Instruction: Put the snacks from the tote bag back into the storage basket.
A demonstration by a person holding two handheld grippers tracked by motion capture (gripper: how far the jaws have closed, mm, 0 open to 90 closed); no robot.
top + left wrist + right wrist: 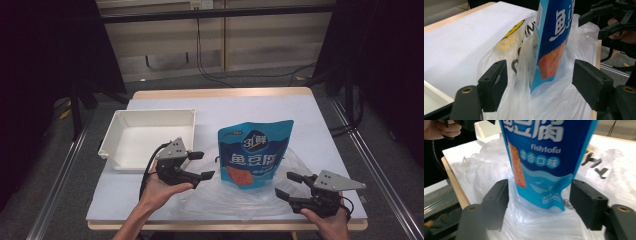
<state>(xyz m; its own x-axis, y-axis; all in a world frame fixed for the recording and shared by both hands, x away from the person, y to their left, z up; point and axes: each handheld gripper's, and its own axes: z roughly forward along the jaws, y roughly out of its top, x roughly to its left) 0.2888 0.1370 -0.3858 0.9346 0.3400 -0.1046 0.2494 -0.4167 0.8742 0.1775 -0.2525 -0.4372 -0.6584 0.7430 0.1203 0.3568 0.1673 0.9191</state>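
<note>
A: Blue pouch (254, 154) standing upright on a clear plastic bag (240, 197), right between both claws. White lettering across the front, "Fishtofu" legible in the right gripper view, orange-red patch low on the face, paler blue wave along the bottom.

B: Left claw (201, 165) released, jaws spread wide, gripping nothing. Pouch just ahead of it and edge-on in the left gripper view, framed between the two jaws, not touching either.

A: Right claw (287, 185) released as well, jaws wide apart. Pouch facing it squarely, bottom corner dipping between the jaws, crumpled film under and around the base.

B: Black print on the bag beyond the pouch, plus a yellow mark on the film in the left gripper view. Cannot tell what it says.

A: White tray (145, 137) just beyond the left claw, well apart from the right one. Pale table (320, 130) under everything.

B: Right claw also visible far off in the left gripper view, past the pouch, jaws parted there too.
</note>
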